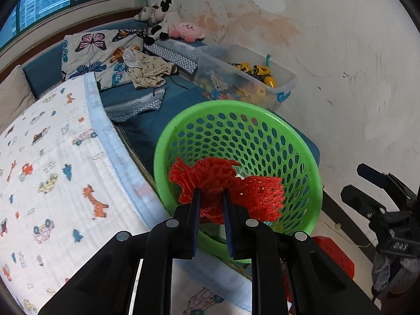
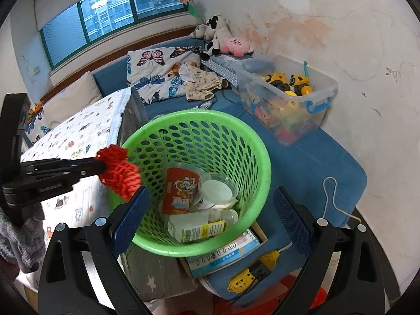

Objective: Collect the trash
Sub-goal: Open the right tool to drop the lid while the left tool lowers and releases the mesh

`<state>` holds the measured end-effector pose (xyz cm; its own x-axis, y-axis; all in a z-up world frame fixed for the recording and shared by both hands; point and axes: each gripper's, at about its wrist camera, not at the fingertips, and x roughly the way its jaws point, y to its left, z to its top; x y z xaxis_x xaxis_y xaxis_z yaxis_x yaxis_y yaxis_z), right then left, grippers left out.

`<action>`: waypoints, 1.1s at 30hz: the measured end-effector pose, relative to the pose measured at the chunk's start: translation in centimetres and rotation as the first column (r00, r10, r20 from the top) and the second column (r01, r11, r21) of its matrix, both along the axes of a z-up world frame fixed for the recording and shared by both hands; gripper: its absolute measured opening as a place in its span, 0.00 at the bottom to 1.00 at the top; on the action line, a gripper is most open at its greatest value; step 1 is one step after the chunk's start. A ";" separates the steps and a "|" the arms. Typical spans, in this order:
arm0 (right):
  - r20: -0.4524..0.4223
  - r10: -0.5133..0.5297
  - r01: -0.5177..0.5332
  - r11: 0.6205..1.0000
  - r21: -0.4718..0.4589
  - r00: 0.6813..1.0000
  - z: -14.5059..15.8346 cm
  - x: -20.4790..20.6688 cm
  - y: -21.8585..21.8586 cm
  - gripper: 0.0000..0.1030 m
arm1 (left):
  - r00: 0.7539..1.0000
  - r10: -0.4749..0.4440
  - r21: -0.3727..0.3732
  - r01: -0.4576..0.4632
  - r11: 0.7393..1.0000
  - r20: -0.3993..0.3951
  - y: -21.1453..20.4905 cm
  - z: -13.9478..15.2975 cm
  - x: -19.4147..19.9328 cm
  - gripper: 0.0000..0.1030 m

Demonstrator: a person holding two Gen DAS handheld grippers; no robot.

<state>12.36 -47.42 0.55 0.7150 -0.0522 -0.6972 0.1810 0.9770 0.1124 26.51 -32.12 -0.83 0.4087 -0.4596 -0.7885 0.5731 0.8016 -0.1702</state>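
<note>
— Left wrist view: how's the left gripper (image 1: 211, 193) sitting?
— Level, reaching over the green basket (image 1: 168, 131) rim, fingers clamped on the red foam net (image 1: 252, 191), which stretches sideways across them.
— And the right gripper (image 2: 211, 202)?
— Spread wide, low before the basket.
— Inside?
— A red cup (image 2: 178, 191), a clear lid (image 2: 218, 190), a plastic bottle (image 2: 199, 227).

perforated green plastic basket (image 2: 236, 141) | red foam mesh sleeve (image 1: 225, 183) | white blanket with cartoon-car print (image 1: 47, 157) | butterfly-patterned pillow (image 2: 157, 73) | blue mattress (image 2: 315, 162)
</note>
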 end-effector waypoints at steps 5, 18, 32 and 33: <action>-0.002 -0.009 0.009 1.000 0.007 1.000 -0.2 -0.6 -0.3 0.91 | 1.000 -0.014 0.009 0.014 1.000 -0.013 -0.9 -0.6 0.0 0.16; 0.000 -0.023 0.023 0.999 0.023 1.000 -0.5 -1.5 -0.4 0.91 | 0.999 -0.025 0.017 0.025 1.000 -0.031 -2.1 -1.5 -0.1 0.31; 0.011 -0.009 0.008 0.999 0.034 1.000 -0.3 -2.2 0.5 0.91 | 1.000 -0.005 -0.019 0.005 1.000 -0.004 -0.6 -0.3 -0.8 0.51; 0.012 -0.005 0.005 0.999 0.035 1.000 -0.3 -2.2 0.6 0.91 | 1.000 0.002 -0.020 -0.001 1.000 0.003 -0.3 -0.1 -0.9 0.53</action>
